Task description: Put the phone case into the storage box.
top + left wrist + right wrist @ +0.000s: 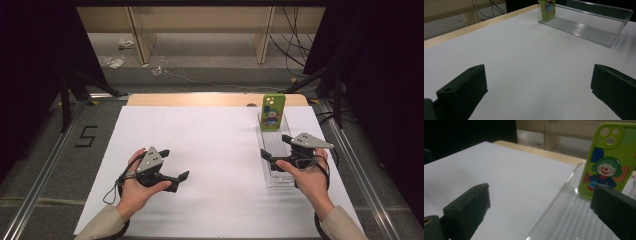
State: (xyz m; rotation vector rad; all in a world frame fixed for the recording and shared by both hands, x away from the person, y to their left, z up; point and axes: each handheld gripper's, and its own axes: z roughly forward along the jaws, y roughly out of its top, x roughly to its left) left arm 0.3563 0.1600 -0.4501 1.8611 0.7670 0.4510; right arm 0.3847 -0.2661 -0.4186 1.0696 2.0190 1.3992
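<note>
Clear plastic tray (275, 176) hugs the white table's (210, 150) right edge.

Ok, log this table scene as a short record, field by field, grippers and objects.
left gripper: open, holds nothing, over the white sheet
right gripper: open, holds nothing, above the near part of the tray
tray: clear plastic, long, on the table's right side
phone case: green, clown picture, standing upright at the tray's far end
</note>
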